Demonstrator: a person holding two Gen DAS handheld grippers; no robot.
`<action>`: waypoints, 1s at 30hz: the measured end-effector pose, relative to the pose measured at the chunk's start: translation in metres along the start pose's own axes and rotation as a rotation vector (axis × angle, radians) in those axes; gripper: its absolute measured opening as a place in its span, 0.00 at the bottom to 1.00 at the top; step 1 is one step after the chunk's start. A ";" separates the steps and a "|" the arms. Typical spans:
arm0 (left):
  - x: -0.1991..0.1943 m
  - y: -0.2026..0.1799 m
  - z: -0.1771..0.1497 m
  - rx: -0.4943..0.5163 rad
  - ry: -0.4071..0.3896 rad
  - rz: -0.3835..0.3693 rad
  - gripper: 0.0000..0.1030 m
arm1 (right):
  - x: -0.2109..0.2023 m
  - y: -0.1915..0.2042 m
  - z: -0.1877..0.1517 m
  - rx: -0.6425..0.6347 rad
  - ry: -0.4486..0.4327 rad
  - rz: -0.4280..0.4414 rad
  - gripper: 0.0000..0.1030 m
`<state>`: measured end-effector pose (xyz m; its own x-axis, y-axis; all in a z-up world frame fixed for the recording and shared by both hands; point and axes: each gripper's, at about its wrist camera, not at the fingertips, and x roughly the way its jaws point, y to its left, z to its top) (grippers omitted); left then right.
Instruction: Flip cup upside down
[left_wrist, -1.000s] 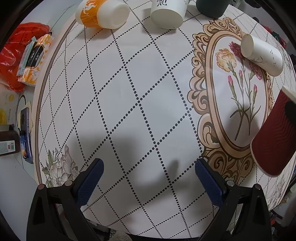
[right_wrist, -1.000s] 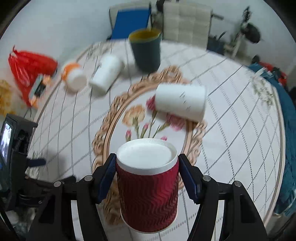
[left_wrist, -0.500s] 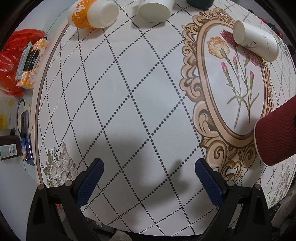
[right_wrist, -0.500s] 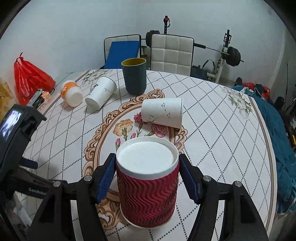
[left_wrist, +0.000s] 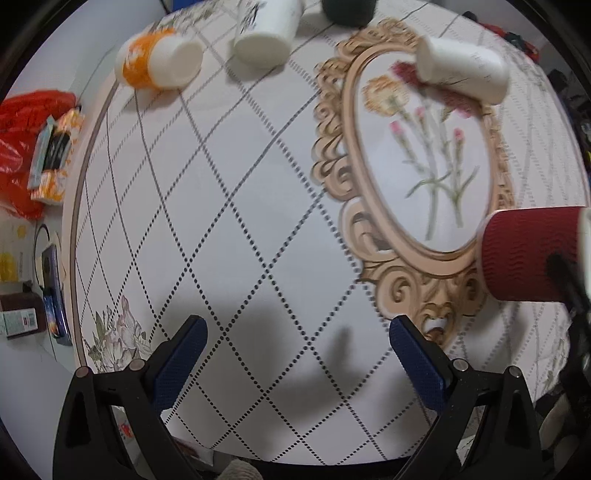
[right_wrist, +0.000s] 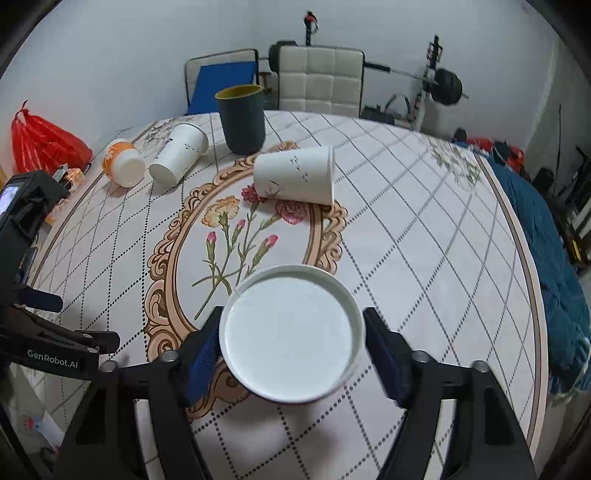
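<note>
A red ribbed paper cup (left_wrist: 524, 254) stands upside down on the table at the right of the left wrist view. In the right wrist view I see only its white bottom (right_wrist: 291, 332), between the fingers of my right gripper (right_wrist: 291, 347). The left pad touches the cup, and a narrow gap shows at the right pad. My left gripper (left_wrist: 295, 350) is open and empty over the bare tablecloth, to the left of the red cup.
A white paper cup (right_wrist: 295, 179) lies on its side on the flower medallion. Another white cup (right_wrist: 179, 157) and an orange cup (right_wrist: 122, 166) lie at the far left. A dark green cup (right_wrist: 242, 118) stands upright. Chairs and gym gear stand beyond the table.
The right gripper has lowered the red cup onto the table and tilted over it, so only the cup's white bottom shows. The left gripper has shifted slightly.
</note>
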<state>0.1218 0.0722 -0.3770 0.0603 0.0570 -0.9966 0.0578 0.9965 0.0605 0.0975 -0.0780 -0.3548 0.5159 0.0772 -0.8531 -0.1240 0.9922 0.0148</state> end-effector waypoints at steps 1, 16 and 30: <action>-0.007 -0.003 -0.003 0.013 -0.018 -0.002 0.98 | -0.003 -0.003 0.001 0.020 0.020 -0.002 0.91; -0.130 -0.053 -0.038 0.060 -0.247 -0.037 0.98 | -0.120 -0.048 -0.014 0.249 0.147 -0.176 0.93; -0.260 -0.065 -0.116 0.017 -0.443 -0.063 0.98 | -0.283 -0.049 -0.018 0.215 0.017 -0.151 0.93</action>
<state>-0.0131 -0.0008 -0.1281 0.4770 -0.0389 -0.8780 0.0910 0.9958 0.0053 -0.0577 -0.1508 -0.1230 0.5000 -0.0727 -0.8630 0.1374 0.9905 -0.0039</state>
